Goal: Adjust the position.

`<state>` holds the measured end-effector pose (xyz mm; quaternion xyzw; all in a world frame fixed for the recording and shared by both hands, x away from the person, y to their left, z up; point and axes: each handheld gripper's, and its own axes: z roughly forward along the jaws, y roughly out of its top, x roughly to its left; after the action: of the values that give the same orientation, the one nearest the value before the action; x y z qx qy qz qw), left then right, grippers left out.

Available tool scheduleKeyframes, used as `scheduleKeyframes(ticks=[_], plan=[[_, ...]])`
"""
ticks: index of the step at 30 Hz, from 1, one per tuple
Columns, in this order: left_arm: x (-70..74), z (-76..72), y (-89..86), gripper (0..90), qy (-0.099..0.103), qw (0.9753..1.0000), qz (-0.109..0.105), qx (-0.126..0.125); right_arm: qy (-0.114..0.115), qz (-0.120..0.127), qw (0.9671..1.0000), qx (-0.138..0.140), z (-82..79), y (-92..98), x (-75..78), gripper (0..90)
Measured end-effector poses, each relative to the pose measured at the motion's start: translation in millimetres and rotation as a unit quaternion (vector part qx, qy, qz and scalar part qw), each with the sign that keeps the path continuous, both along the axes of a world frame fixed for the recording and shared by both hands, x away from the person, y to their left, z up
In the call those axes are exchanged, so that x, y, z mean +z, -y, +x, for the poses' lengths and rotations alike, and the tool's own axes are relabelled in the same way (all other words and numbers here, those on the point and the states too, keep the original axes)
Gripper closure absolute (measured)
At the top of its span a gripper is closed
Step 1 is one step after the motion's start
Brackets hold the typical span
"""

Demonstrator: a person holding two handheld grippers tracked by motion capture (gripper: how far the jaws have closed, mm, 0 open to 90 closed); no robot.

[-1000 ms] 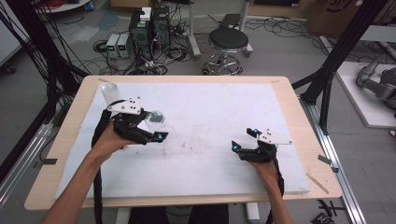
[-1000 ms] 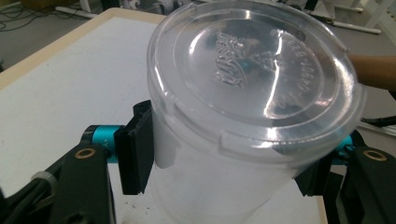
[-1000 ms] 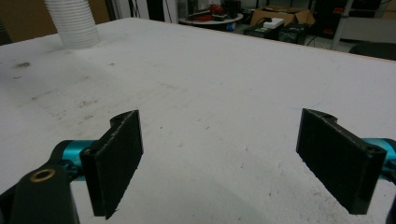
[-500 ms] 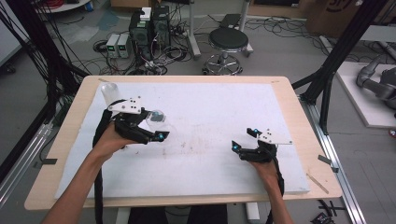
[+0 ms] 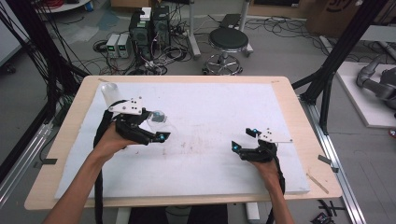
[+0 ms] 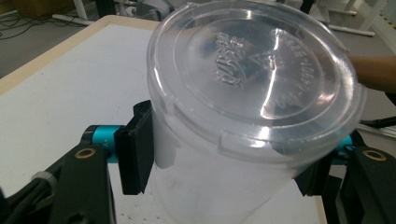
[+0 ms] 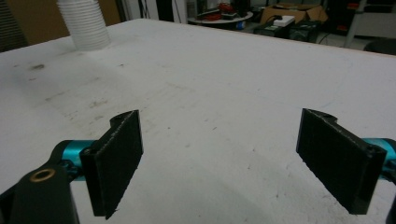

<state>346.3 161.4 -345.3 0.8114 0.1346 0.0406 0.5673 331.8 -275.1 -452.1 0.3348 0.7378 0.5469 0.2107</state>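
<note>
Hands: both came in from the near edge of the table (image 5: pixel 289 88), one gripper in each, forearms bare.
Right gripper (image 5: pixel 243 140): lay low over the white board (image 5: pixel 224 107) at the person's right, jaws spread wide with nothing between them; in the right gripper view the two black pads (image 7: pixel 116 158) stood well apart over bare, scuffed board.
Left gripper (image 5: pixel 156 128): sat over the left part of the board, clenched on the cup (image 6: pixel 247 116), its pads pressing the clear wall from both sides (the left gripper view showed the left pad flat against it).
Cup: clear plastic, capped with a clear lid (image 6: pixel 257 74) bearing raised lettering too blurred to read; it was tilted, lid end toward the camera on the gripper. In the high view it showed only faintly between the jaws (image 5: pixel 159 119); whether it touched the board, I could not tell.
Stack (image 5: pixel 108 93): nested clear cups stood upright near the far left corner of the board, well apart from the right gripper and just beyond the left one.
Floor beyond: a stool (image 5: pixel 228 39) and computer boxes (image 5: pixel 149 28) among cables.
</note>
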Motion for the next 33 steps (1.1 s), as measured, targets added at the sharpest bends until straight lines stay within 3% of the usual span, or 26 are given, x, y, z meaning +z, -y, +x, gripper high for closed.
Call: scheduleKeyframes(ticks=[4, 5, 6, 10, 14, 18, 22, 28, 31, 33], plan=[[-0.4, 0.2, 1.3, 33.7, 0.001, 1.0000, 0.003, -0.006, 0.010, 0.012, 0.9994, 0.031, -0.3, -3.2, 9.9, 14.2], [-0.4, 0.1, 1.5, 33.7, 0.001, 1.0000, 0.000, -0.007, 0.011, 0.019, 0.9985, 0.051, -0.3, -6.0, 17.5, 14.2], [-0.2, 0.0, 1.6, 33.7, 0.001, 1.0000, -0.003, -0.009, 0.011, 0.019, 0.9985, 0.051, -0.3, -6.0, 17.5, 14.2], [-0.3, -0.4, 1.7, 33.7, -0.002, 0.9998, -0.008, -0.016, 0.008, 0.027, 0.9951, 0.094, -1.8, -12.0, 28.9, 14.2], [-0.6, 0.0, 2.4, 33.7, 0.000, 0.9996, -0.009, -0.027, 0.004, 0.027, 0.9920, 0.123, -2.6, -16.4, 36.9, 14.2], [-1.7, -0.8, 5.9, 33.9, -0.001, 0.9992, -0.022, -0.033, -0.001, 0.026, 0.9877, 0.154, -2.0, -21.1, 45.0, 14.2], [-5.4, -1.9, 10.0, 34.1, -0.002, 0.9988, -0.032, -0.036, -0.003, 0.036, 0.9795, 0.198, -1.4, -30.2, 55.0, 14.2], [-10.5, -2.9, 16.2, 34.0, -0.005, 0.9979, -0.049, -0.041, -0.004, 0.045, 0.9619, 0.270, -1.9, -50.5, 65.0, 14.1], [-12.2, -2.9, 20.2, 34.0, -0.007, 0.9976, -0.052, -0.045, -0.011, 0.039, 0.9563, 0.289, -0.9, -59.8, 67.3, 14.2], [-13.2, -2.8, 22.8, 34.0, -0.007, 0.9973, -0.055, -0.048, -0.010, 0.039, 0.9545, 0.296, 0.7, -64.7, 68.9, 14.2]])
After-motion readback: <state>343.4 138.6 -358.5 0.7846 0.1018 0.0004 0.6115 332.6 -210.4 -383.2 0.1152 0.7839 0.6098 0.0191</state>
